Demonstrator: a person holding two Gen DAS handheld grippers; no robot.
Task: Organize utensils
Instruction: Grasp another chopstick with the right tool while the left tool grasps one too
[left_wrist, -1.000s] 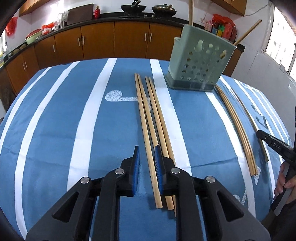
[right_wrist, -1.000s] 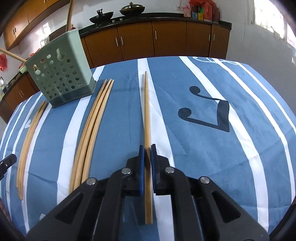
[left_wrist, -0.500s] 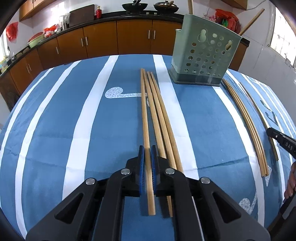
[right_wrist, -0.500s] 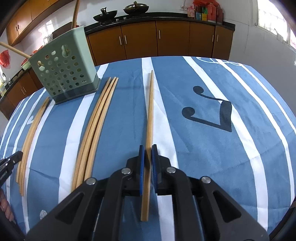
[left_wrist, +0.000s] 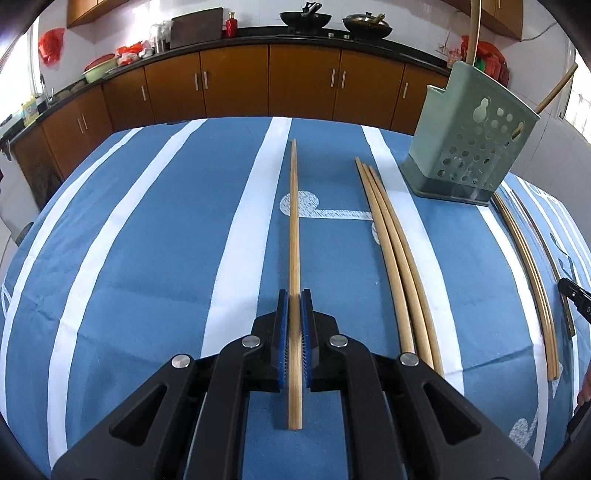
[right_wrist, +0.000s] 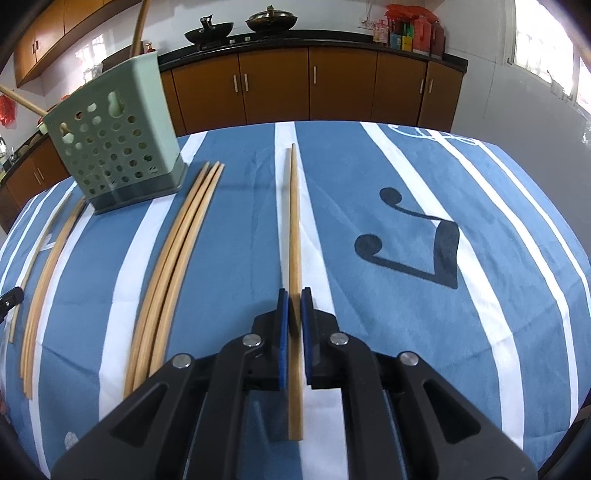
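A bench (left_wrist: 155, 258) draped in a blue cloth with white stripes and music-note prints is filling both views, with brown kitchen cabinets (left_wrist: 303, 85) running along the wall behind it.

A pale green perforated utensil holder (left_wrist: 469, 144) is standing upright toward the far side of the bench, right of centre in the left wrist view and at the far left (right_wrist: 114, 144) in the right wrist view. Two wooden sticks are poking up out of its top, one leaning sideways.

The left tongs (left_wrist: 294, 302) are clenching a single bamboo chopstick (left_wrist: 294, 221), blue pads pressing on both of its sides near its thick end, which is sticking out a little behind the pads. Whether its far tip is touching the cloth cannot be told.

The right tongs (right_wrist: 294, 301) are likewise gripping one chopstick (right_wrist: 293, 221) near its thick end, the thin tip pointing away over a white stripe.

A bundle of three chopsticks (left_wrist: 391, 251) is lying on the cloth just right of the left tongs' chopstick, close in front of the holder. Another group of three (right_wrist: 173, 266) is lying between the holder and the right tongs, touching side by side. Thinner sticks (right_wrist: 44, 273) are lying further left, near the cloth's edge in the right wrist view.
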